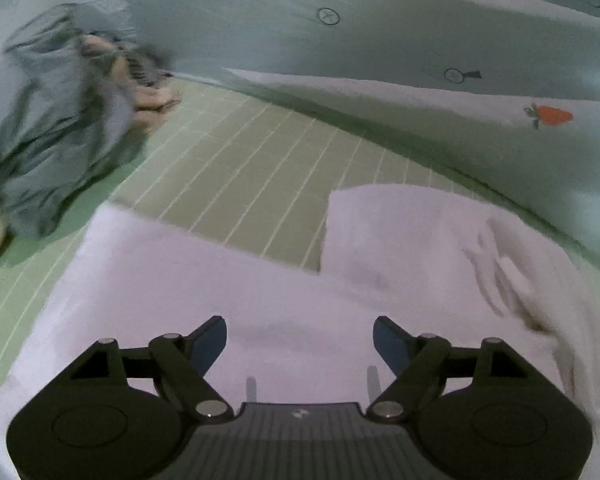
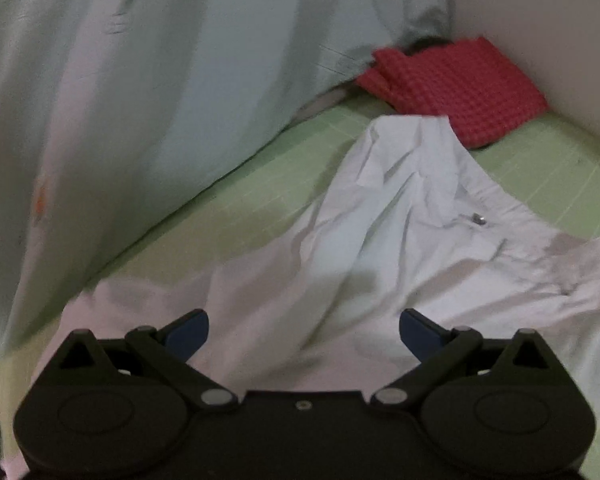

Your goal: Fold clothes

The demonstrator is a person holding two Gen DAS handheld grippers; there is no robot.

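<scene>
White trousers (image 2: 400, 240) lie rumpled on a green checked bed sheet (image 2: 236, 196), waistband and metal button toward the far right. In the left wrist view the same white cloth (image 1: 260, 296) spreads under my left gripper (image 1: 300, 344), with two leg ends pointing away. My left gripper is open and empty just above the cloth. My right gripper (image 2: 304, 332) is open and empty, hovering over the lower part of the trousers.
A pale quilt (image 2: 140, 80) with small prints is heaped along the far side; it also shows in the left wrist view (image 1: 380, 40). A red waffle pillow (image 2: 460, 88) lies in the corner by the wall. A dark grey garment (image 1: 52, 128) and a hand sit at the left.
</scene>
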